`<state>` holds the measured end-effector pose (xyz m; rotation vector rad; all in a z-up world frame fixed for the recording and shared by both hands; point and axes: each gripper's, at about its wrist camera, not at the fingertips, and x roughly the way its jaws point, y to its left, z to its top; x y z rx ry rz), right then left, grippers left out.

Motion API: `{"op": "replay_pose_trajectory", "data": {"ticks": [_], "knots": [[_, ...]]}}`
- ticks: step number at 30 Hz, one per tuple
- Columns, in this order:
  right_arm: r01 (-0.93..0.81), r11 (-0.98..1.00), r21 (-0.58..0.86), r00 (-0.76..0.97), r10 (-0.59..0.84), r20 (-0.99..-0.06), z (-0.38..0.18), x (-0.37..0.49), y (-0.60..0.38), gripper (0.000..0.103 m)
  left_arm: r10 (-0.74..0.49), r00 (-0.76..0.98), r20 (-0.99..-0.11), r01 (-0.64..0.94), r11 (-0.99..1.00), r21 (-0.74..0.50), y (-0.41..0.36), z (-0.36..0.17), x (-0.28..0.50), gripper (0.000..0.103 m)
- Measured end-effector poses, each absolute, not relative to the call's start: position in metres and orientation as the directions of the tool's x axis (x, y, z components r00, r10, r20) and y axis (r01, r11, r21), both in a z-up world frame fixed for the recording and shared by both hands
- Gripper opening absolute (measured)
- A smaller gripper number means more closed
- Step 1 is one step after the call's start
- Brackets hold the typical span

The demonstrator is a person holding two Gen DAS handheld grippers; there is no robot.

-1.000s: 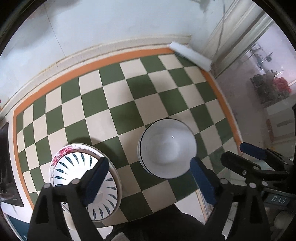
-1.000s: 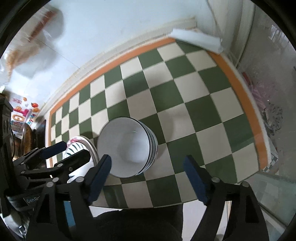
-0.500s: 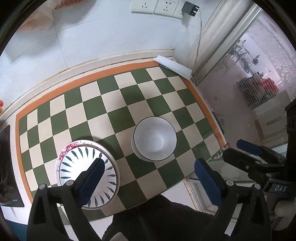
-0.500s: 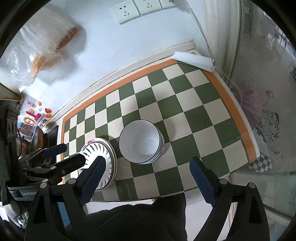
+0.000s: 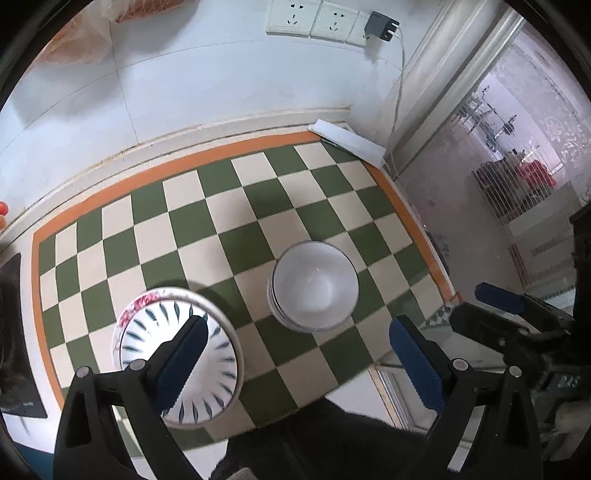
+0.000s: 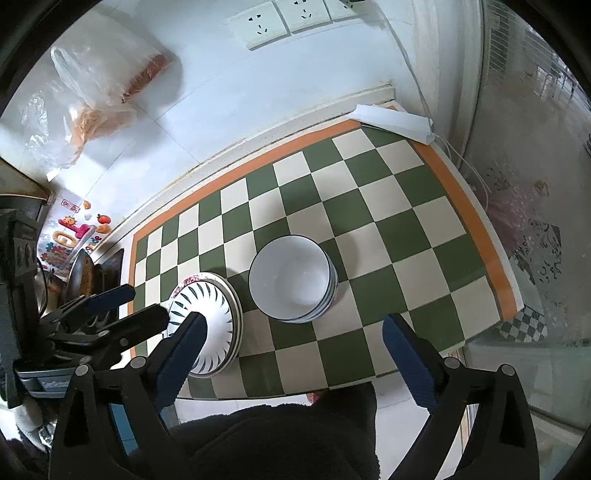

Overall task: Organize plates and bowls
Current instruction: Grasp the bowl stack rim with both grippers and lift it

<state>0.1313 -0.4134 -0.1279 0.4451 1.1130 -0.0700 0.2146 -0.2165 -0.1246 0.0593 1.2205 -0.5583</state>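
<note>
left wrist view: the left gripper (image 5: pixel 295 347) hangs above a green-and-cream checkered mat (image 5: pixel 236 236) with an orange border, its blue-padded fingers (image 5: pixel 184 354) spread wide and holding nothing. between and beyond the fingers sits a stack of white bowls (image 5: pixel 314 286) with dark rims, nested upright on the mat. to the left of it, apart from the bowls, lies a stack of plates (image 5: pixel 177 354); the top plate carries a ring of dark leaf marks, and a plate with a pink flower pattern peeks out from under it. the left finger overlaps the plates in this view, though contact cannot be made out and it appears to hover above them. a folded white paper (image 5: pixel 347 138) rests at the mat's far right corner, next to a white cable (image 5: pixel 399 92) that runs up to a charger in the wall sockets (image 5: pixel 314 22). the right gripper (image 5: pixel 517 317) shows at the right edge of this view, off the mat.

in the right wrist view, the right gripper (image 6: pixel 291 343) is likewise wide apart and empty, with the bowls (image 6: pixel 291 278) beyond its fingers and the plates (image 6: pixel 207 321) just beside them on the left. the left gripper (image 6: pixel 107 306) shows at the left edge, near the plates. a clear plastic bag (image 6: pixel 85 107) with orange contents hangs on the white tiled wall (image 6: pixel 221 85).
</note>
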Motion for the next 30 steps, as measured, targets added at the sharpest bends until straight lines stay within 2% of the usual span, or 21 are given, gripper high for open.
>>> {"op": "replay_pose_trajectory", "data": {"ticks": [4,9,14,20,23,26,27,28,30], "knots": [[0.259,0.918,0.301,0.434,0.167,-0.885,-0.144,0.144,-0.413,0.099,-0.39,0.218,-0.895,0.399,0.872,-0.283,-0.218,-0.148,0.235,0.101],[0.276,0.88,0.387,0.399,0.261,-0.879,-0.188,0.167,-0.423,0.099,-0.345,0.162,-0.924,0.371,0.889,-0.267,-0.225,-0.194,0.265,0.101],[0.338,0.826,0.452,0.355,0.333,-0.873,-0.245,0.188,-0.437,0.099,-0.306,0.019,-0.952,0.338,0.898,-0.282,-0.232,-0.251,0.293,0.1],[0.4,0.744,0.535,0.326,0.43,-0.842,-0.31,0.204,-0.452,0.099,-0.327,-0.132,-0.936,0.244,0.904,-0.35,-0.237,-0.305,0.319,0.099],[0.419,0.702,0.576,0.305,0.488,-0.818,-0.341,0.21,-0.456,0.098,-0.366,-0.194,-0.91,0.225,0.886,-0.404,-0.246,-0.321,0.325,0.093],[0.438,0.645,0.626,0.308,0.547,-0.779,-0.365,0.213,-0.459,0.093,-0.367,-0.238,-0.899,0.238,0.876,-0.421,-0.255,-0.334,0.327,0.086],[0.445,0.634,0.632,0.301,0.559,-0.773,-0.373,0.214,-0.46,0.087,-0.365,-0.258,-0.894,0.233,0.875,-0.425,-0.258,-0.339,0.326,0.08],[0.452,0.628,0.634,0.293,0.567,-0.77,-0.378,0.215,-0.459,0.083,-0.387,-0.277,-0.88,0.22,0.866,-0.45,-0.259,-0.342,0.326,0.079],[0.456,0.6,0.657,0.278,0.606,-0.746,-0.389,0.218,-0.457,0.068,-0.42,-0.292,-0.859,0.201,0.852,-0.484,-0.261,-0.344,0.324,0.074]]}}
